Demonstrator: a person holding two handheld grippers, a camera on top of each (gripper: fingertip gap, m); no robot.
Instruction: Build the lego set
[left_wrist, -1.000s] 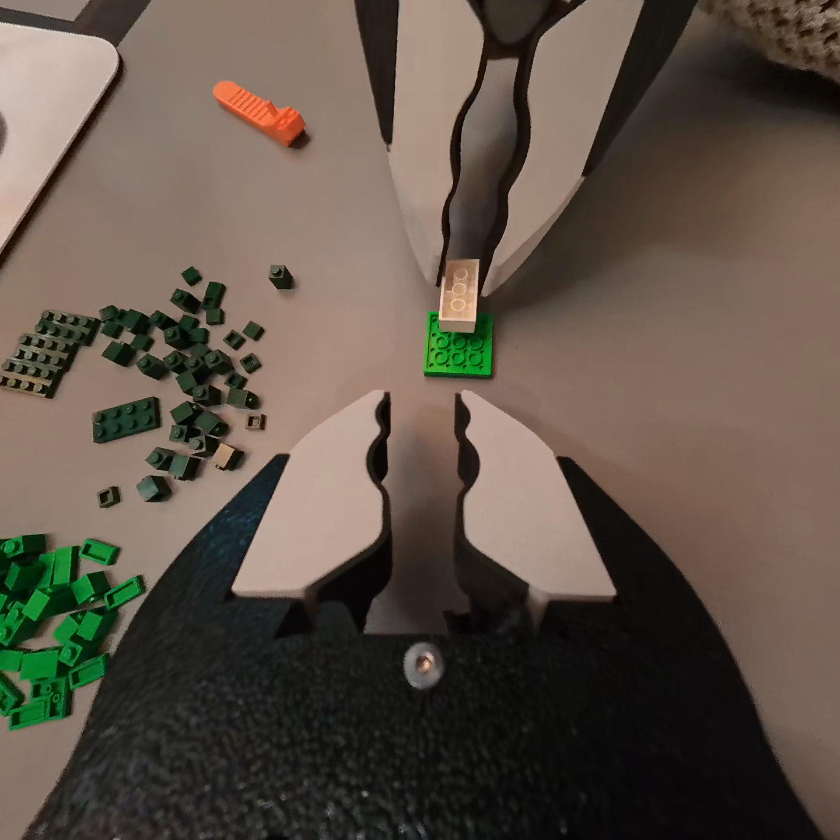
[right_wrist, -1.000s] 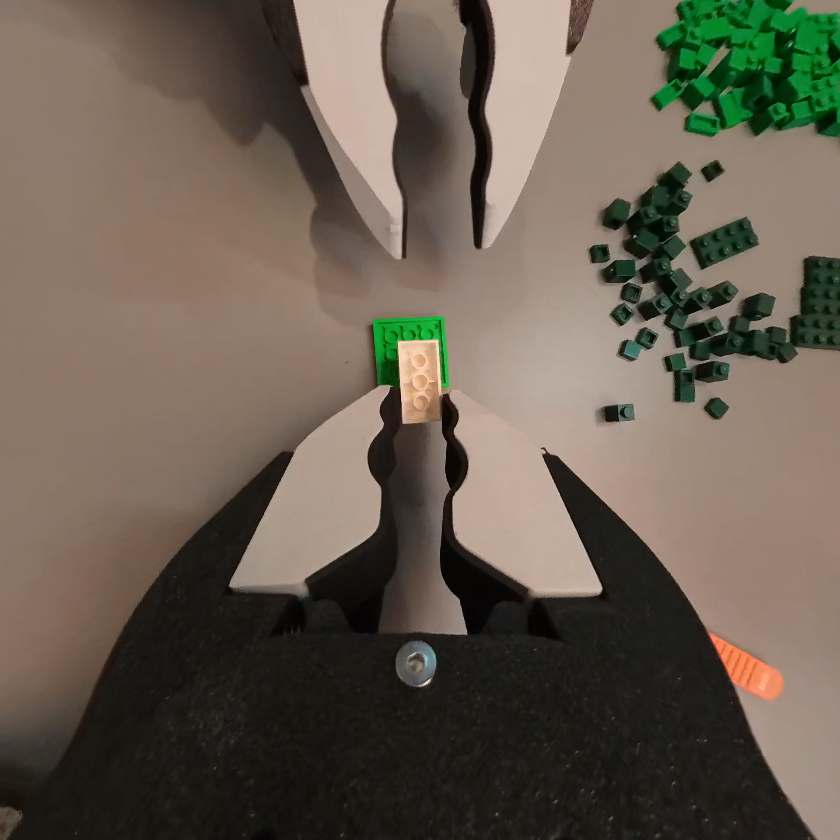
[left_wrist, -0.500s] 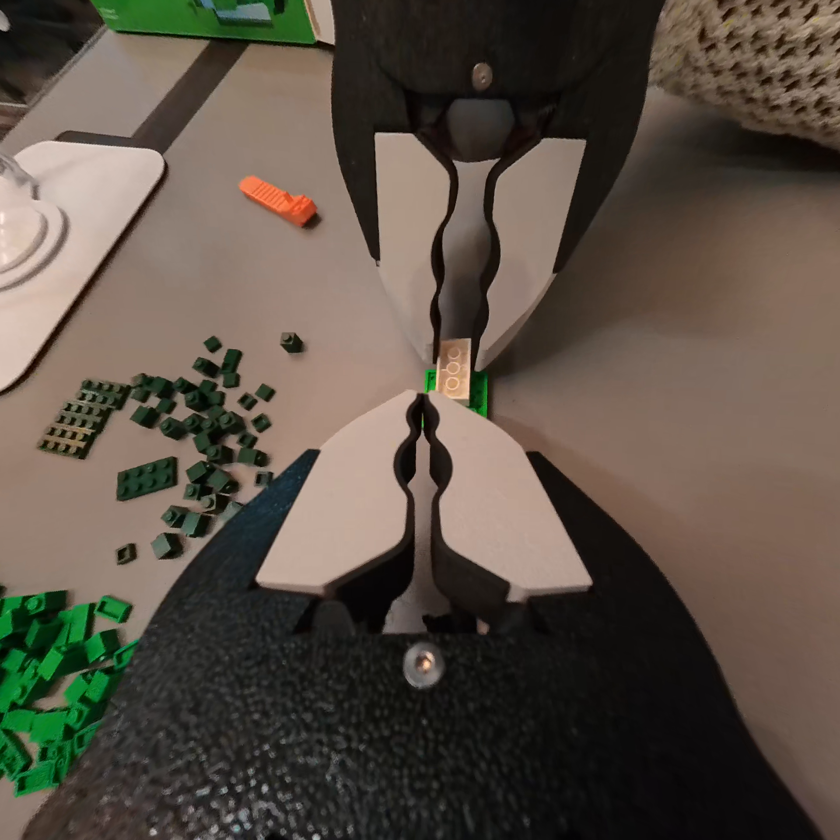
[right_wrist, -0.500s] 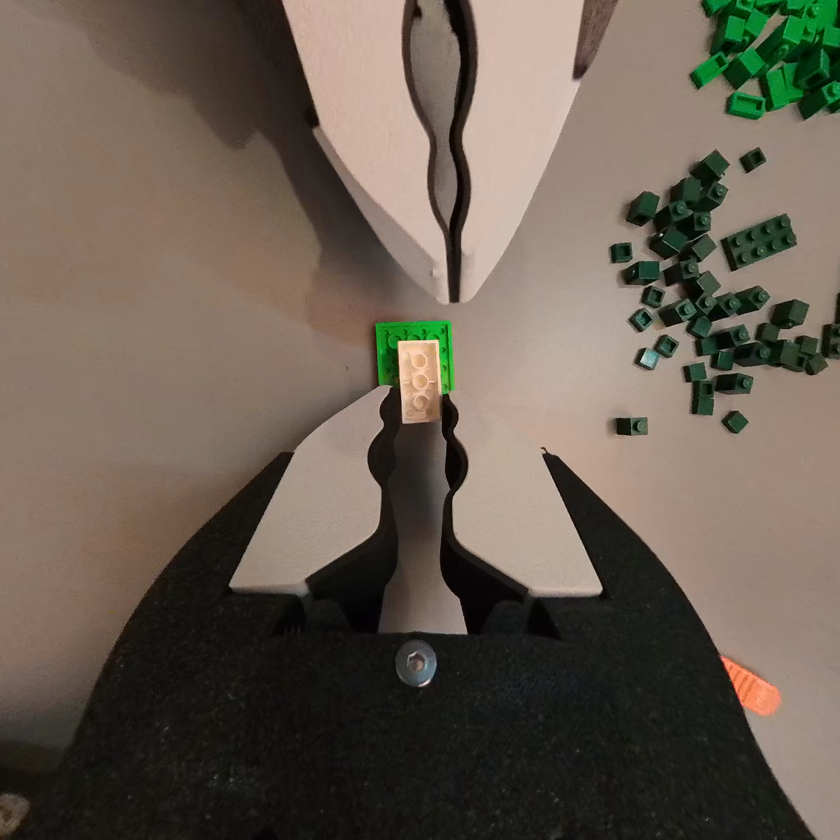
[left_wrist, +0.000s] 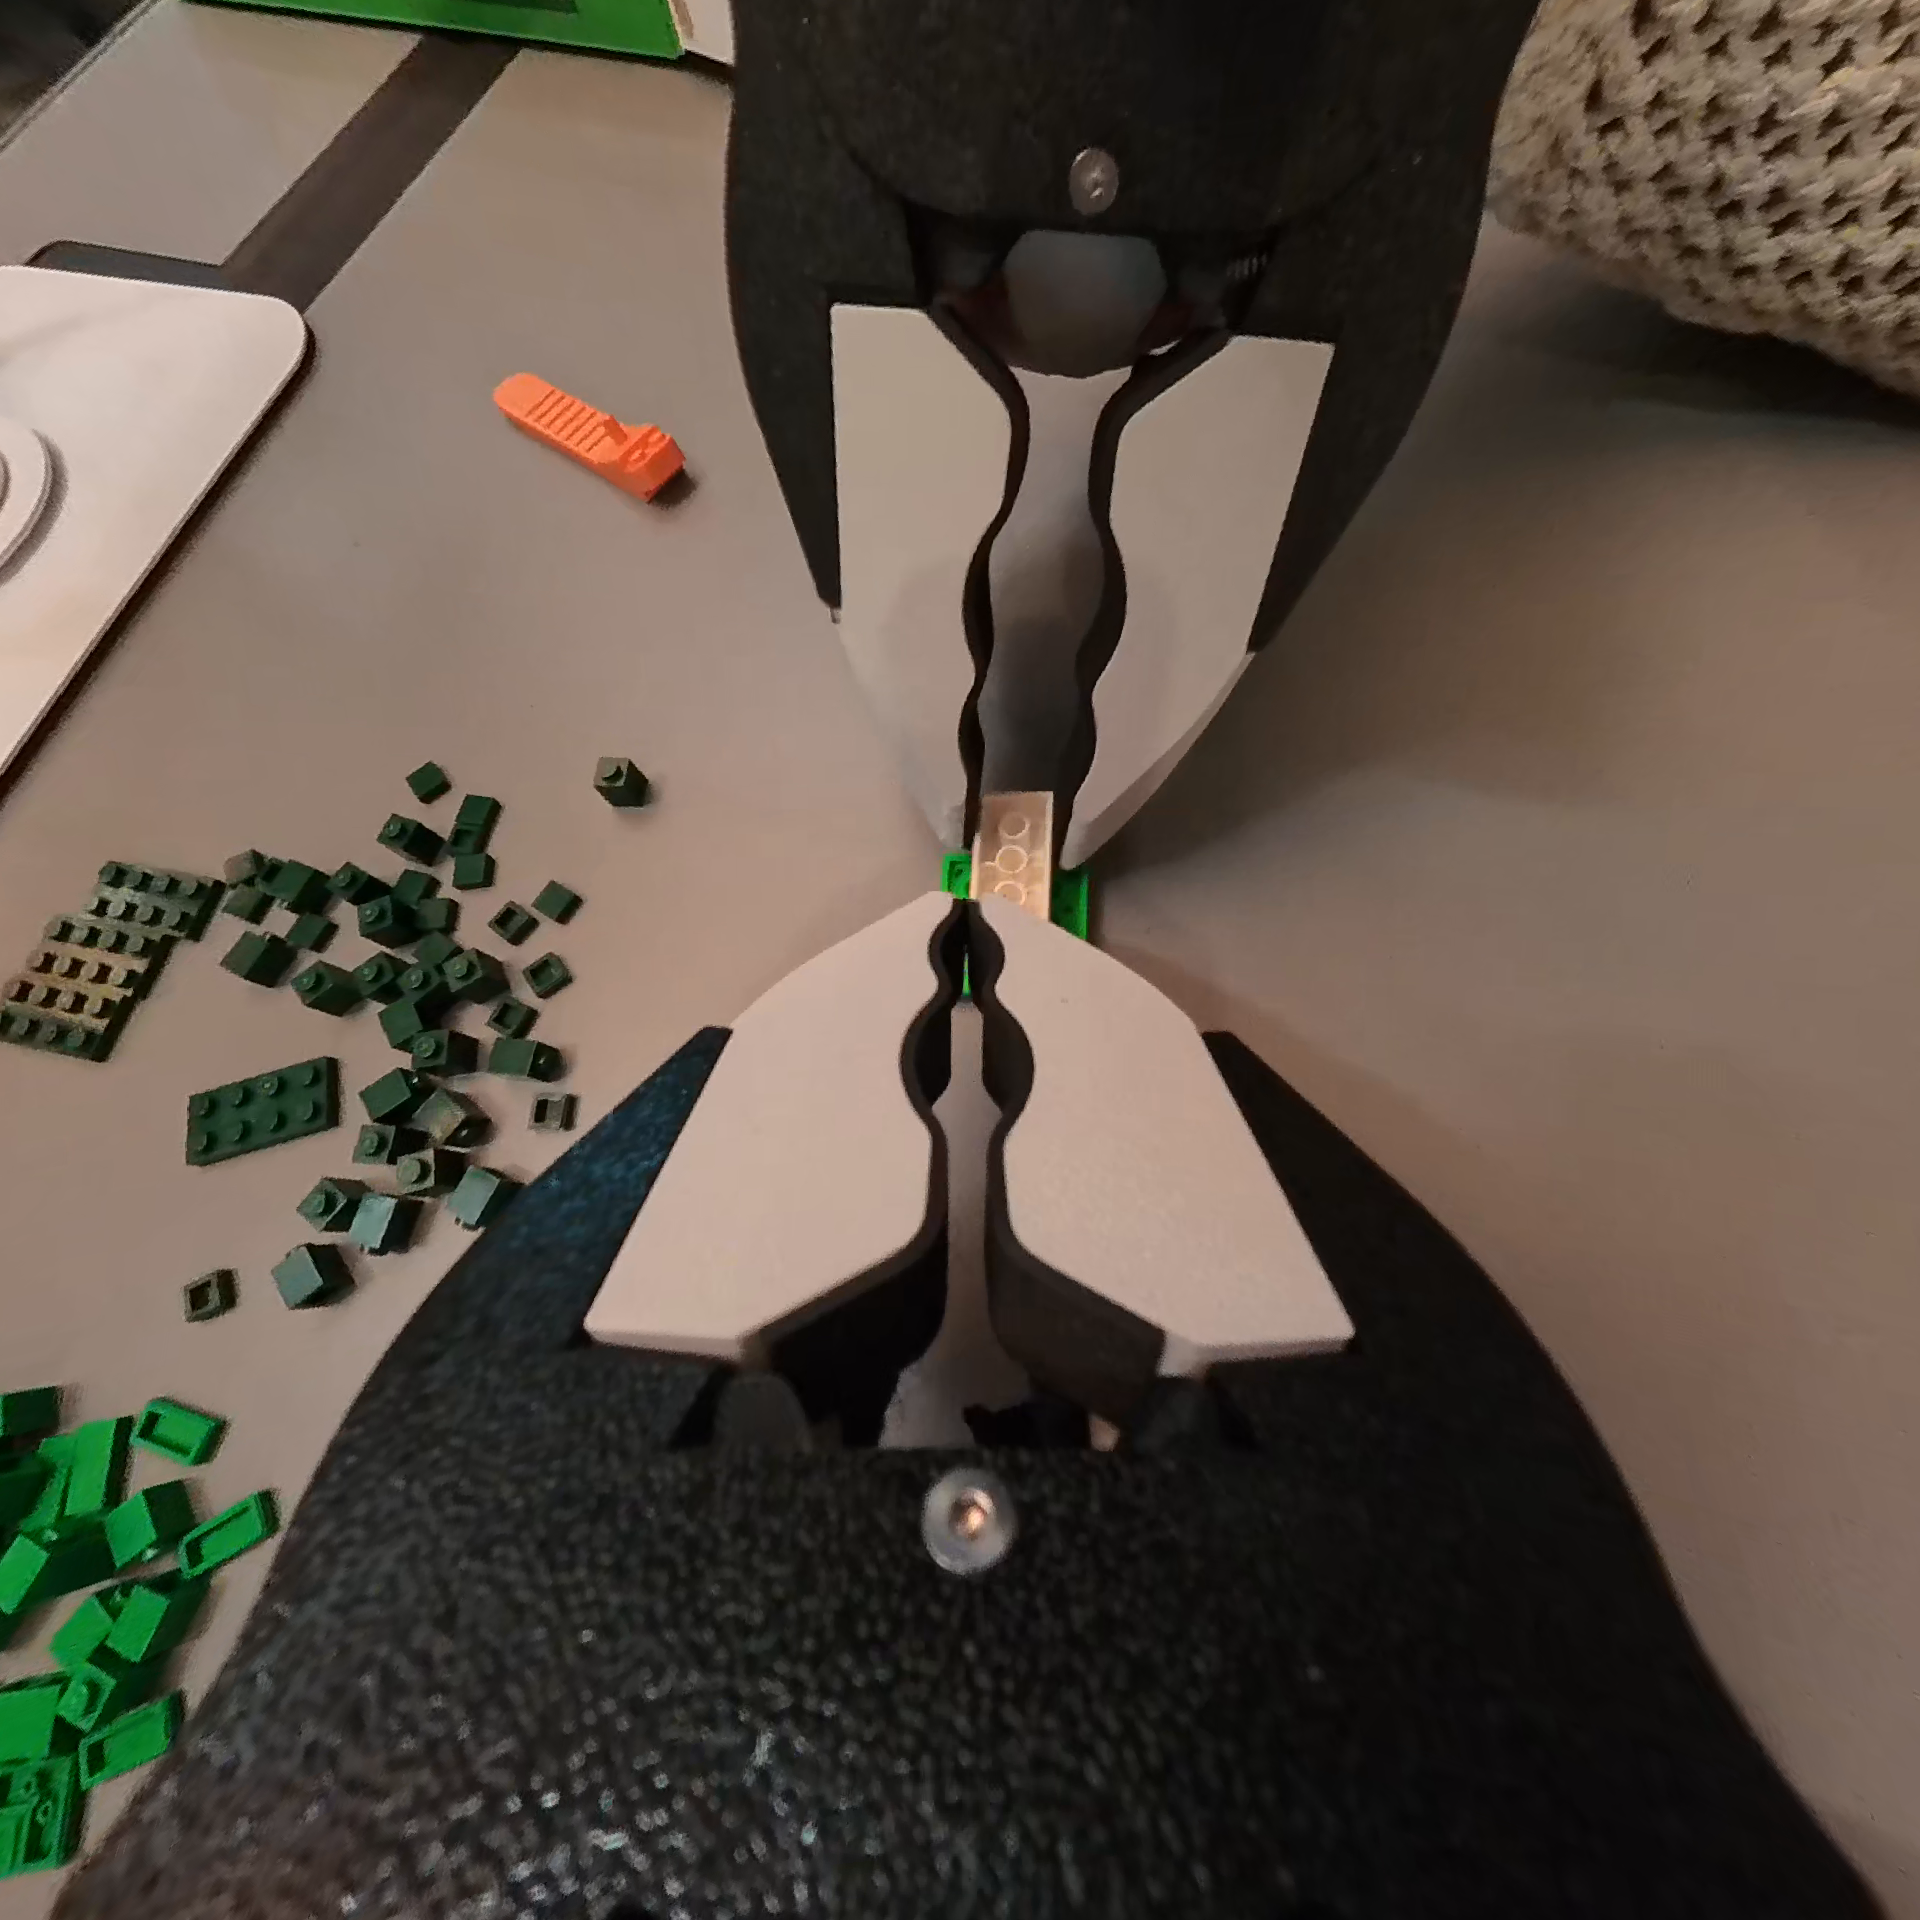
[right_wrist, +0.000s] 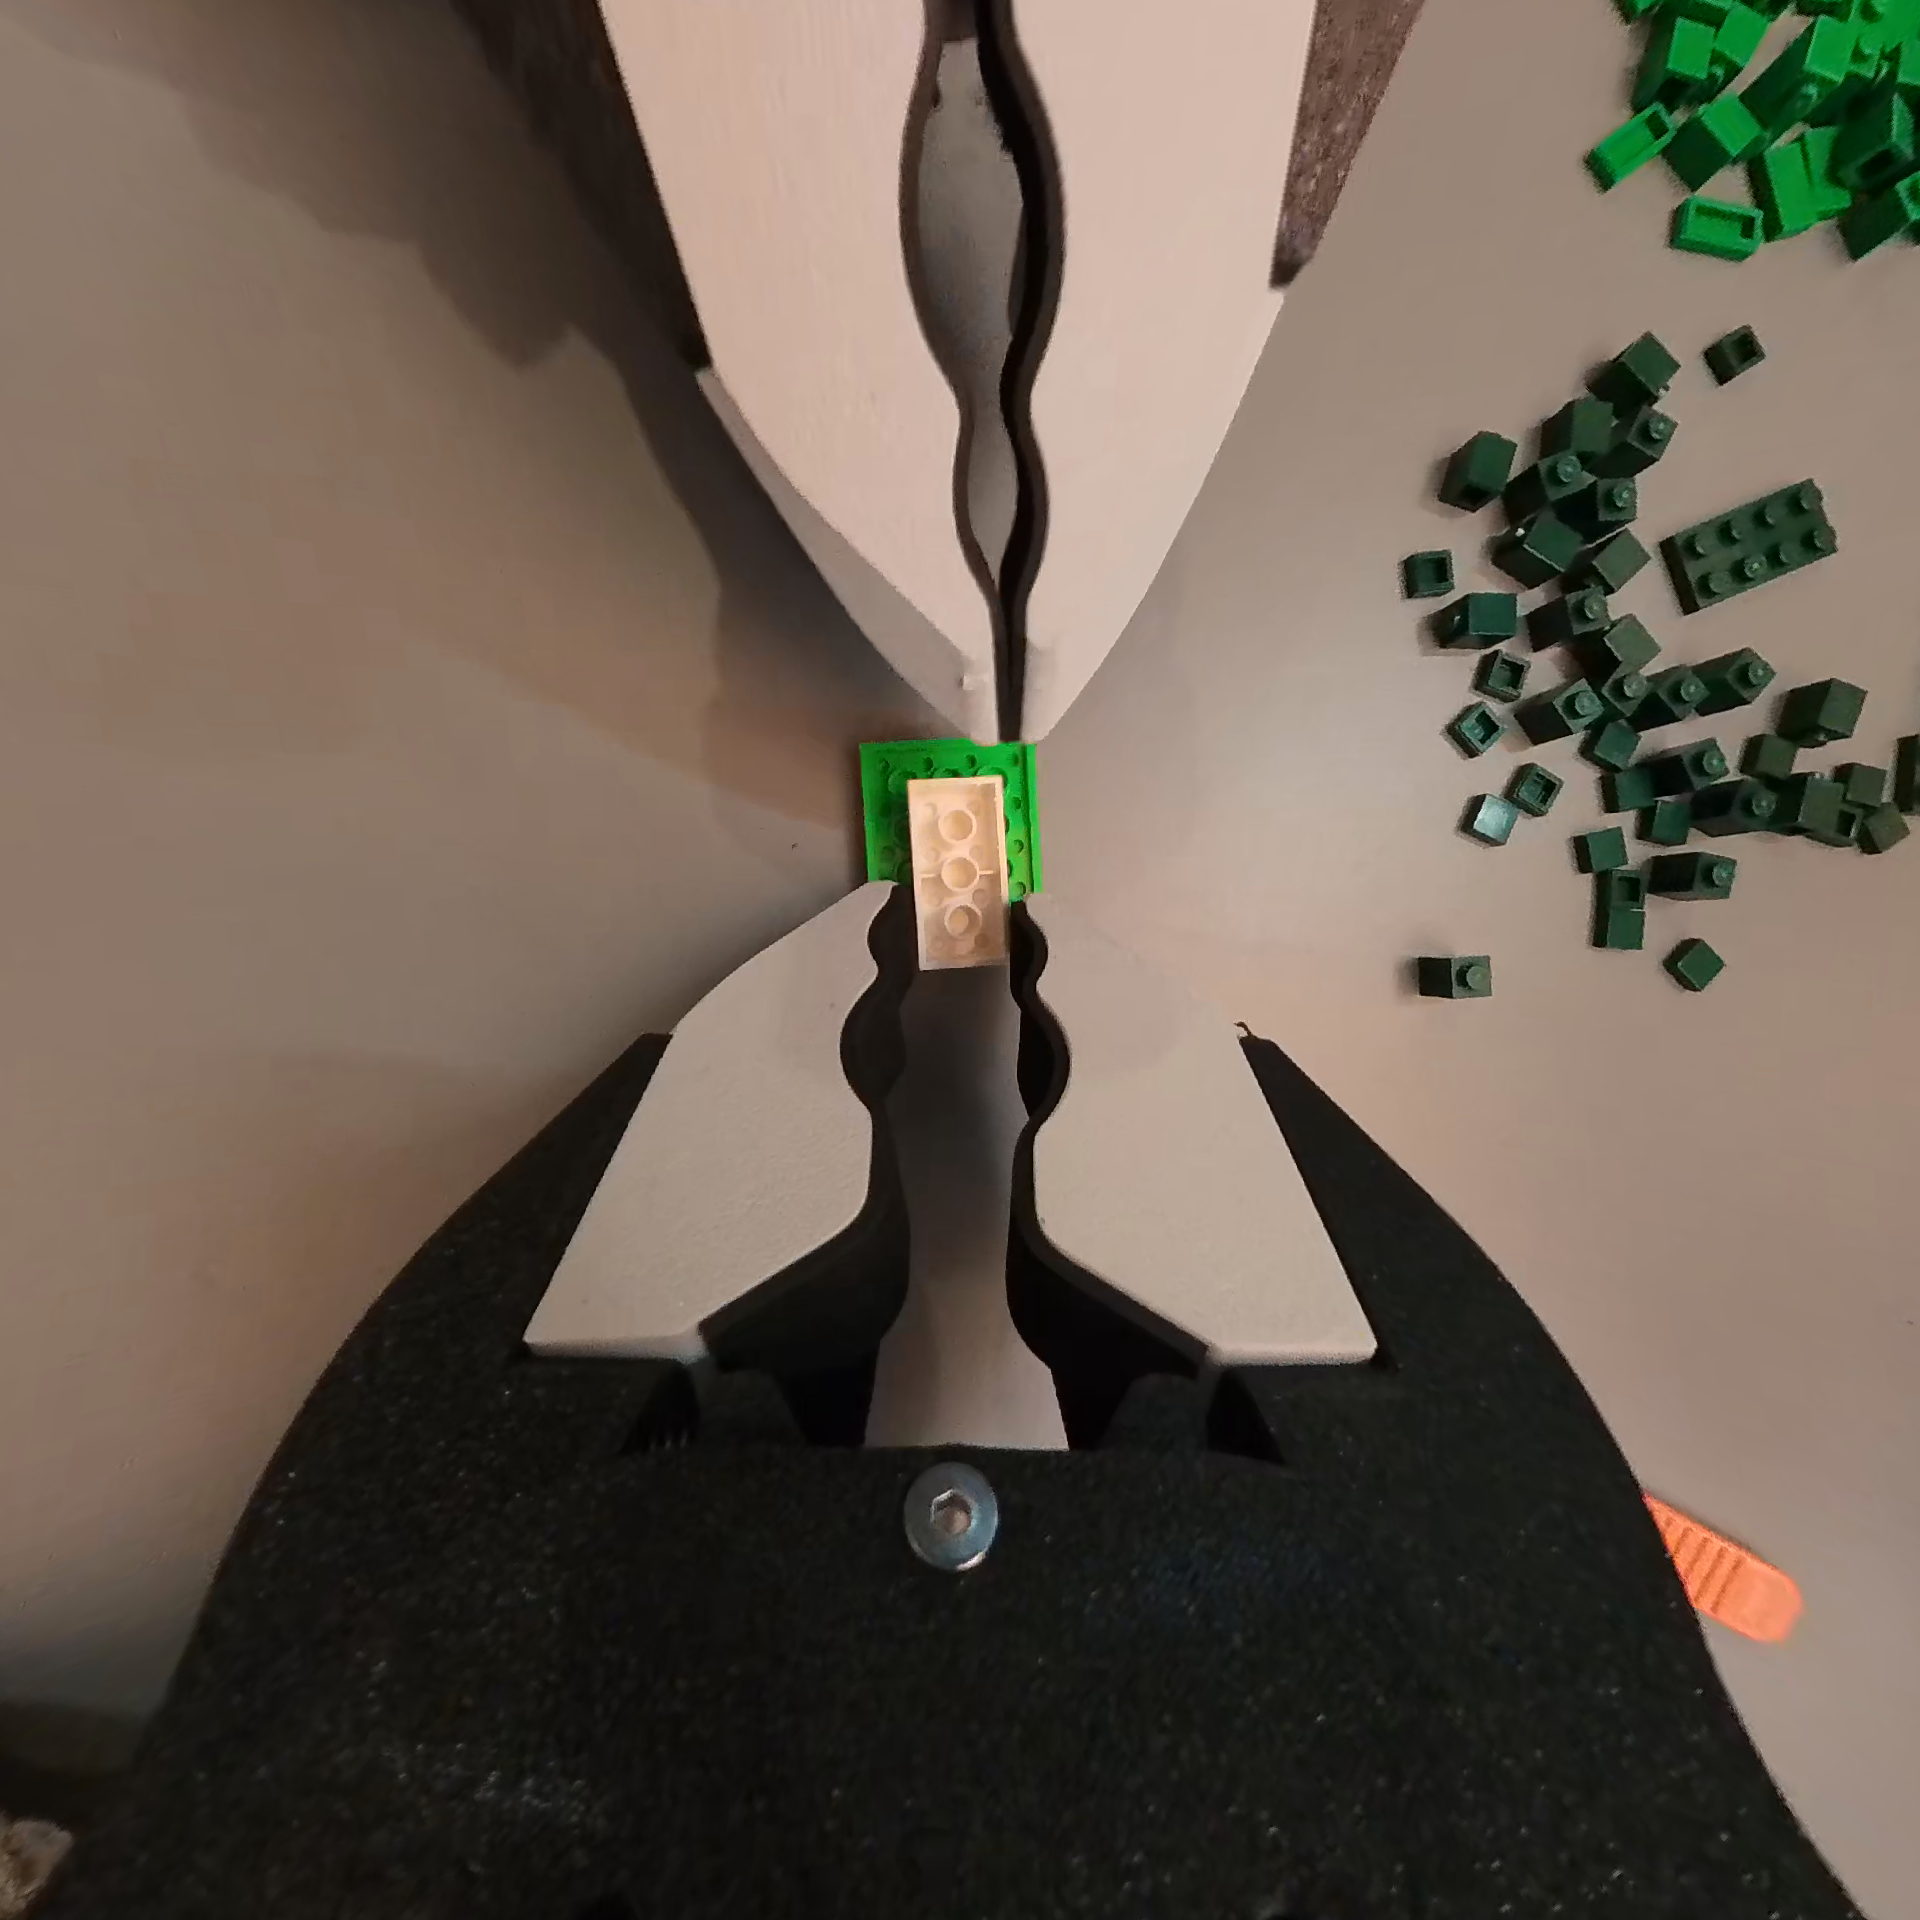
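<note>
The cream brick (right_wrist: 958, 885) sat studs-down over the bright green plate (right_wrist: 883, 821) on the desk (right_wrist: 364, 935), overhanging the plate's near edge, pinched between my right tongs (right_wrist: 956, 914). My left tongs (left_wrist: 964, 914) were drawn nearly closed, tips at the plate's far edge; I couldn't tell whether they truly gripped it. I judged the risk was misalignment: pressing with the brick offset could tip or skid the plate, or twist the brick from my hold, toward the dark green pieces (right_wrist: 1621, 665).

Dim warm light, soft shadows, edges perhaps slightly blurred.
</note>
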